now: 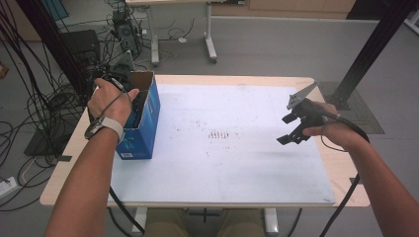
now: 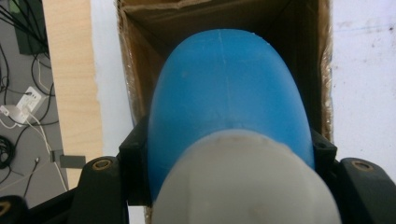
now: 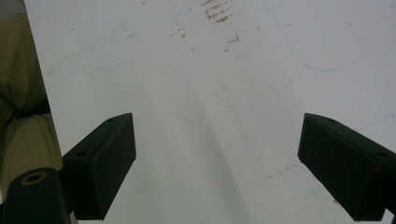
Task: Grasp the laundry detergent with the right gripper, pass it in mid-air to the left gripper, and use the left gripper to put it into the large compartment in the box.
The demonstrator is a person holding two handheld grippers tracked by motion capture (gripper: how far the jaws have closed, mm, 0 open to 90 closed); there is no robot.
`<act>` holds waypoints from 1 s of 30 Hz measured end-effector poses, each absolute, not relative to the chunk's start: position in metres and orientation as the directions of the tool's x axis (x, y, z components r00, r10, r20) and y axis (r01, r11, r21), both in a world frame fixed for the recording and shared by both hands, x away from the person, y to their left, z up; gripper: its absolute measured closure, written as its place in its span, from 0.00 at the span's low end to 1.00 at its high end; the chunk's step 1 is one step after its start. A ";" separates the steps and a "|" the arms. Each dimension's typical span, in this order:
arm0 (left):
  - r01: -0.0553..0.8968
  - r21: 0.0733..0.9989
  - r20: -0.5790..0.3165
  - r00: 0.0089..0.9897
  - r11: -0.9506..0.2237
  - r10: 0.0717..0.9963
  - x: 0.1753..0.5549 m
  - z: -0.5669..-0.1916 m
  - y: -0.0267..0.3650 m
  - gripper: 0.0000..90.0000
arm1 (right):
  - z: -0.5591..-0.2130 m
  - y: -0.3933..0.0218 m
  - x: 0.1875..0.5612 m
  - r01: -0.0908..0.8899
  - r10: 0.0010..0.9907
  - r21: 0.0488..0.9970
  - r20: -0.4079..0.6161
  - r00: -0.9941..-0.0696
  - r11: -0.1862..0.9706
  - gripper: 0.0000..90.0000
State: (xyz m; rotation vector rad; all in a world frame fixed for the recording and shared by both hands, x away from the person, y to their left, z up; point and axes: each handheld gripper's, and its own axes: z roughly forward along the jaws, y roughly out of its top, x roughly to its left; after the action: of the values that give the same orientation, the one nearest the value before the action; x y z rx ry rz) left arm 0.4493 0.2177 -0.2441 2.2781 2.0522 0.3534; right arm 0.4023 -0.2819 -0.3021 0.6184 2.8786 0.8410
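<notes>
Holding a blue bottle (image 2: 229,88) inside the open cardboard box (image 2: 133,70), left gripper (image 2: 229,158) clamped.

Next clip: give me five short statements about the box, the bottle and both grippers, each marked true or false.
1. The left gripper clamps a blue plastic bottle with a white cap. True.
2. The bottle is over a closed cardboard box. False: the blue cardboard box is open at the top.
3. The right gripper holds a sponge. False: its jaws are open, holding nothing.
4. The box stands at the left of the white table mat. True.
5. The right gripper is inside the box. False: it is over the mat's right side.
</notes>
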 end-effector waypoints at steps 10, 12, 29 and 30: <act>0.974 0.193 0.134 0.096 -0.121 0.986 0.449 -0.252 0.218 0.42 | -0.303 -0.283 0.402 0.363 0.405 0.528 0.039 -0.914 0.768 0.12; 0.974 0.192 0.134 0.097 -0.122 0.986 0.449 -0.253 0.218 0.42 | -0.303 -0.283 0.402 0.364 0.406 0.530 0.040 -0.913 0.766 0.12; 0.976 0.168 0.132 0.113 -0.135 0.985 0.449 -0.271 0.220 0.42 | -0.306 -0.284 0.403 0.366 0.407 0.529 0.042 -0.912 0.765 0.12; 0.977 0.168 0.130 0.113 -0.135 0.985 0.449 -0.273 0.220 0.42 | -0.306 -0.285 0.403 0.366 0.408 0.529 0.041 -0.912 0.766 0.12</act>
State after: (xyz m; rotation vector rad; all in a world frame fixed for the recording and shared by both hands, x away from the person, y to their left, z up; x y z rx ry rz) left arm 0.4492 0.2199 -0.2726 2.3134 2.0396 0.3260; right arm 0.4025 -0.2847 -0.3061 0.6324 2.8801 0.8384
